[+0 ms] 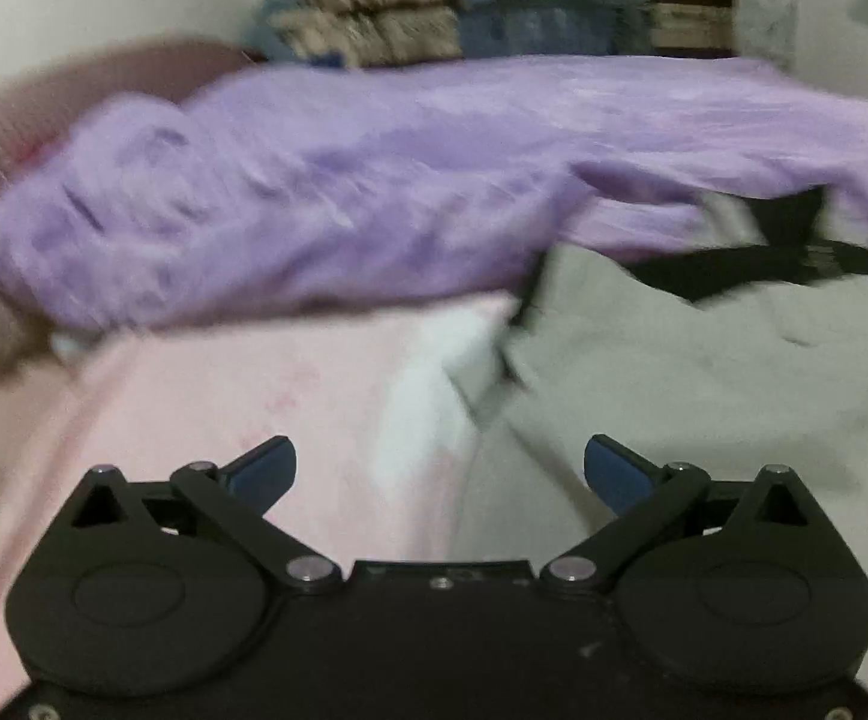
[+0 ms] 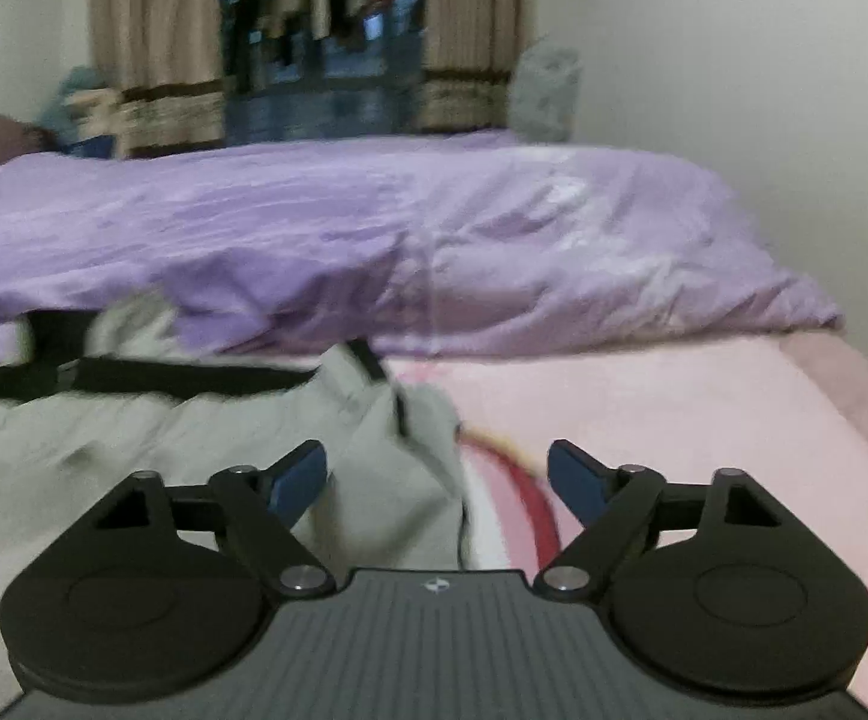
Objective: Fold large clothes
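Observation:
A pale grey-green garment (image 1: pixel 703 372) with a black belt (image 1: pixel 733 267) lies spread on a pink bed sheet (image 1: pixel 242 396). In the left wrist view its left edge runs just ahead of my left gripper (image 1: pixel 439 468), whose blue-padded jaws stand wide open with nothing between them. In the right wrist view the same garment (image 2: pixel 134 438) and its belt (image 2: pixel 152 375) fill the left half, and its right edge passes under my right gripper (image 2: pixel 436 474). That gripper is also wide open and holds nothing.
A rumpled purple duvet (image 2: pixel 374 240) lies across the far side of the bed, over the garment's top edge. Behind it hang beige curtains (image 2: pixel 152 48) around a dark window (image 2: pixel 326 48). A white wall (image 2: pixel 733 90) stands at the right; the pink sheet (image 2: pixel 673 420) lies bare there.

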Demonstrator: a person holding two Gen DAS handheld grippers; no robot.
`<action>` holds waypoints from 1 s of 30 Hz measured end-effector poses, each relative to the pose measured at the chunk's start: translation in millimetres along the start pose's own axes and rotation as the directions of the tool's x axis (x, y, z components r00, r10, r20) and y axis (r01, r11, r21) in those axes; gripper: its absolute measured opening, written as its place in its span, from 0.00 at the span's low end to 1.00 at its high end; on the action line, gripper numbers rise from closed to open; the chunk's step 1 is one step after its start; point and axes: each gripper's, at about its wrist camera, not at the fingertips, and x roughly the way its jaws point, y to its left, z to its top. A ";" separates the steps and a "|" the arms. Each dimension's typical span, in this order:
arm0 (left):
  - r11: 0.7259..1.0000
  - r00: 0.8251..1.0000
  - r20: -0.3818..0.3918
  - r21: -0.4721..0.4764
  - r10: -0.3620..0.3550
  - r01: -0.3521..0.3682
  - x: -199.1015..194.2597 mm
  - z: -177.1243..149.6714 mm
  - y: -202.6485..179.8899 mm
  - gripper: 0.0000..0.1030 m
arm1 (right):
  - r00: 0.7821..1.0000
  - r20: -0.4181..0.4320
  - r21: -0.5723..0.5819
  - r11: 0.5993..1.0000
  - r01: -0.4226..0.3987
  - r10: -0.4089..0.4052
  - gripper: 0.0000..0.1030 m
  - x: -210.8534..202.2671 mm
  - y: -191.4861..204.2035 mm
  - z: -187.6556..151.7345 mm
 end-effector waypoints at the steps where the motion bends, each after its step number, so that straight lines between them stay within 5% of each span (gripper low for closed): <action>1: 0.999 0.999 -0.014 -0.008 -0.037 0.037 -8.3 -7.8 2.9 1.00 | 0.999 -0.036 0.017 0.999 -0.036 0.036 1.00 -7.4 -5.9 -3.5; 4: 0.999 0.998 -0.042 -0.006 -0.052 0.051 -28.3 -39.7 8.5 1.00 | 0.985 -0.125 0.075 0.991 -0.112 0.121 1.00 -25.3 -22.2 -20.8; 7: 0.998 0.992 -0.109 -0.044 -0.058 0.054 -20.6 -64.3 21.8 1.00 | 0.977 -0.181 0.070 0.992 -0.104 0.115 1.00 -32.6 -31.4 -48.0; 12: 0.962 0.966 -0.155 -0.211 -0.207 0.173 1.4 -77.4 43.9 0.95 | 0.950 -0.233 0.108 0.976 -0.189 0.210 1.00 -16.6 -28.8 -74.3; 13: 0.952 0.958 -0.148 -0.224 -0.246 0.210 4.6 -77.5 45.1 0.72 | 0.956 -0.220 0.087 0.980 -0.181 0.197 0.95 -15.2 -23.8 -75.6; 14: 0.954 0.962 -0.128 -0.212 -0.243 0.213 1.6 -77.6 42.1 0.59 | 0.966 -0.200 0.036 0.987 -0.157 0.161 0.46 -16.5 -16.2 -75.0; 15: 0.956 0.967 -0.109 -0.212 -0.229 0.202 -4.4 -76.5 39.3 0.31 | 0.971 -0.193 -0.006 0.989 -0.145 0.141 0.20 -18.7 -9.6 -71.4; 16: 0.953 0.973 -0.081 -0.234 -0.217 0.193 -11.9 -75.1 39.4 0.03 | 0.964 -0.200 0.028 0.984 -0.176 0.178 0.19 -21.6 -9.8 -65.6; 21: 0.957 0.983 -0.002 -0.230 -0.181 0.176 -65.1 -57.0 49.4 0.02 | 0.959 -0.156 0.145 0.966 -0.216 0.238 0.12 -64.5 -29.2 -43.7; 25: 0.972 0.986 0.067 -0.174 -0.151 0.160 -136.4 -71.3 61.2 0.03 | 0.913 -0.179 0.220 0.919 -0.327 0.368 0.11 -110.4 -49.5 -51.7; 30: 0.976 0.986 -0.069 -0.171 -0.150 0.136 -169.5 -136.6 68.1 0.01 | 0.926 -0.232 0.118 0.954 -0.276 0.296 0.11 -161.5 -43.0 -98.5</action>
